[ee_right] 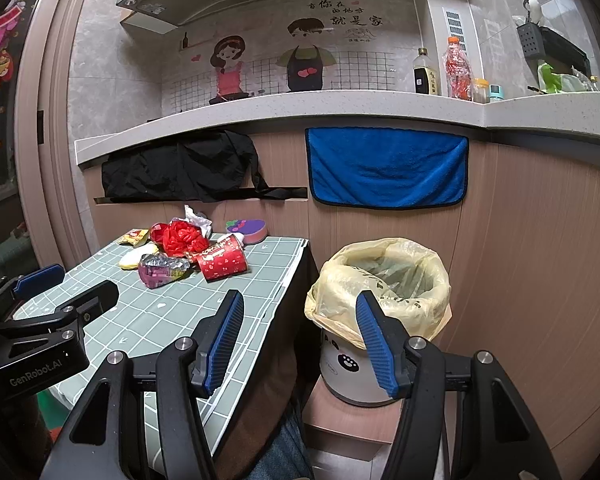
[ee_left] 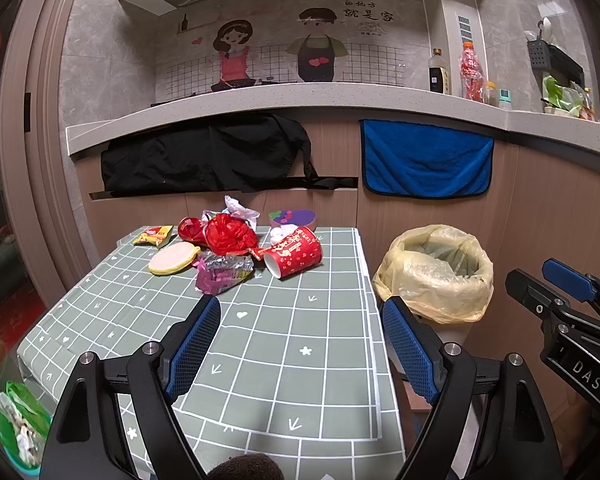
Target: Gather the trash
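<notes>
Ahead of my left gripper, beyond its fingertips, the trash sits bunched at the far end of the table, on the green grid cloth. Reading left to right: a yellow snack packet lies flat at the far left; beside it a round cream pad with a yellow rim; then a crumpled red plastic bag with a scrap of white paper standing up behind it; in front of the bag a crushed silver and pink wrapper; and to the right a red paper cup tipped on its side, mouth towards me, touching the wrapper's edge. Behind the cup a purple and pink sponge lies at the table's far edge. My left gripper's jaws stand wide apart over bare cloth, holding nothing. Off the table's right edge, ahead of my right gripper, the bin stands with its pale yellow liner folded over the rim; those jaws are also spread wide and empty, the right finger overlapping the liner in the picture, though I cannot tell if it touches. The left wrist view shows only the bin's liner; the right wrist view alone shows its white body with a paw print and the wooden stool it rests on, plus the dark cloth hanging down the table's side. The right view hides much of the cream pad behind the wrapper.
</notes>
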